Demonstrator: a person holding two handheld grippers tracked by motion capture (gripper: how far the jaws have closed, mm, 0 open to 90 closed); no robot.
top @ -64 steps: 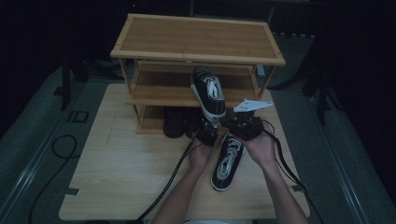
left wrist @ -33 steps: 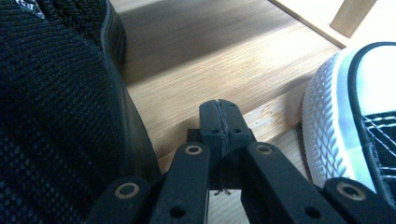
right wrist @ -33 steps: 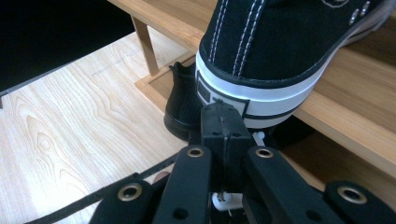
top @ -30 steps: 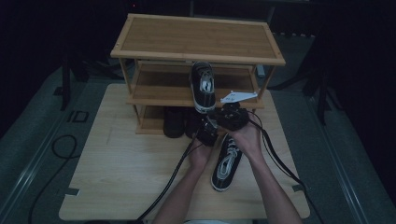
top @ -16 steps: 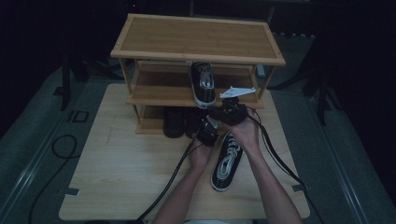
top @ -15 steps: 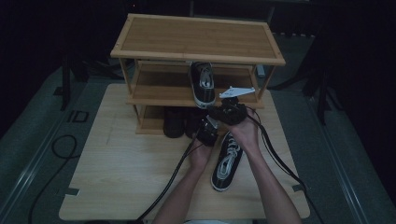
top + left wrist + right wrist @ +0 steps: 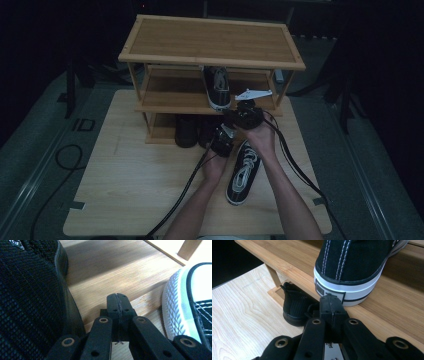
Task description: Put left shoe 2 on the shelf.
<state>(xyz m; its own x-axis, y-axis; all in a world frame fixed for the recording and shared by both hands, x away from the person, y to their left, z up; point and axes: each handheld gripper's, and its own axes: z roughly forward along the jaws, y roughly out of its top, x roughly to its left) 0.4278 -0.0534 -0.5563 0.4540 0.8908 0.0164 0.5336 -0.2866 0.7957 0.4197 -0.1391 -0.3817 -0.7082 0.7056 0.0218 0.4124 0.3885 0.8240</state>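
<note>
Sneaker [image 7: 218, 87] sits on the middle shelf of the wooden rack [image 7: 210, 40], heel outward. We see the right gripper [image 7: 331, 305] just behind that heel, fingers pressed together, empty. Left gripper [image 7: 117, 305] likewise closed, beside a second sneaker [image 7: 243, 170] on the tabletop [image 7: 125, 190].

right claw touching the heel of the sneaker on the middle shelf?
Cannot tell. In the right gripper view the shut right claw overlaps the heel of the sneaker on the shelf; no gap or contact shows plainly.

Bare tabletop [image 7: 130, 185] left of sneaker [image 7: 244, 172]
</note>
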